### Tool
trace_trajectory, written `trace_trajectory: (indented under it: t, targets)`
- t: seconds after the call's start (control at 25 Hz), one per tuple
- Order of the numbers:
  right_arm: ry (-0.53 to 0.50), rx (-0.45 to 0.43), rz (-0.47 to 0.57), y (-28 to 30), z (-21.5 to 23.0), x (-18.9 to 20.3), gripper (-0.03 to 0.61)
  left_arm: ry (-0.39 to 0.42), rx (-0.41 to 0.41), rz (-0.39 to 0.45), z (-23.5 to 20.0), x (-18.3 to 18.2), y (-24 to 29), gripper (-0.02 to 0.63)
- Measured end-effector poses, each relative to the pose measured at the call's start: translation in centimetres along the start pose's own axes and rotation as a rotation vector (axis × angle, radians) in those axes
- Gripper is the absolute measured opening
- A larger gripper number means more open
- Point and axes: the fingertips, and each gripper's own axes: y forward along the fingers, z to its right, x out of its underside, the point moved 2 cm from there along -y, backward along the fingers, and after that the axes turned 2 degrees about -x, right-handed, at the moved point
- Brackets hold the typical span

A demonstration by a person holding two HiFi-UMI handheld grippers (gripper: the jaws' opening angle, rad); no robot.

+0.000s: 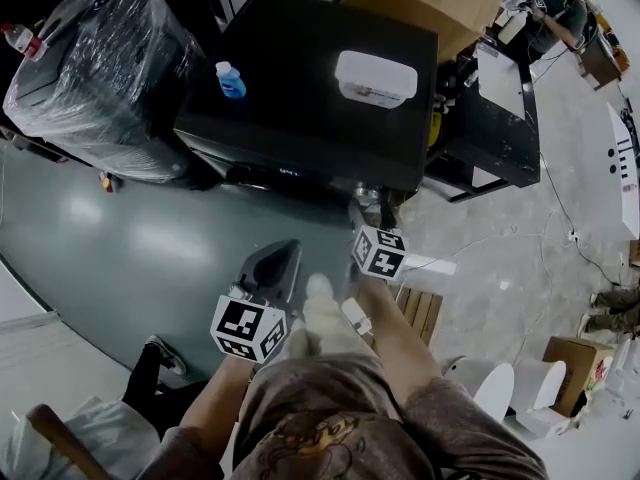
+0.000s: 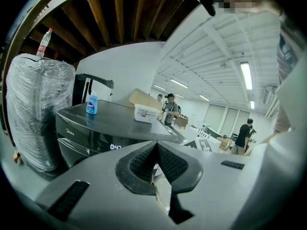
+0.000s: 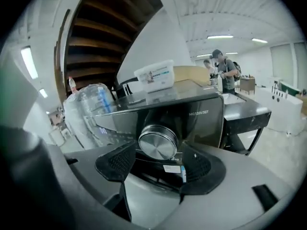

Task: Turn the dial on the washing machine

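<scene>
Right gripper (image 3: 159, 166) at the washing machine's (image 1: 290, 98) front edge, toward its right corner, jaws wide apart, silver dial (image 3: 157, 144) framed between them, not clasped; head view hides the dial; left gripper (image 2: 156, 161) held back, jaws pressed together, empty; blue bottle (image 1: 230, 80), white tub (image 1: 375, 76) on top

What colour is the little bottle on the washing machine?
The bottle is blue, clearest in the left gripper view.
</scene>
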Motion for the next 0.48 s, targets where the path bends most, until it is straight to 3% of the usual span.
trace_trajectory:
  t: [0.12, 0.48]
  targets:
    - [-0.022, 0.009, -0.022, 0.52, -0.51, -0.02, 0.27, -0.002, -0.006, 0.002, -0.21, -0.11, -0.07, -0.005]
    - [0.042, 0.048, -0.041, 1.0, -0.07, -0.09, 0.268, -0.006, -0.007, 0.002, -0.6, -0.36, 0.08, -0.005]
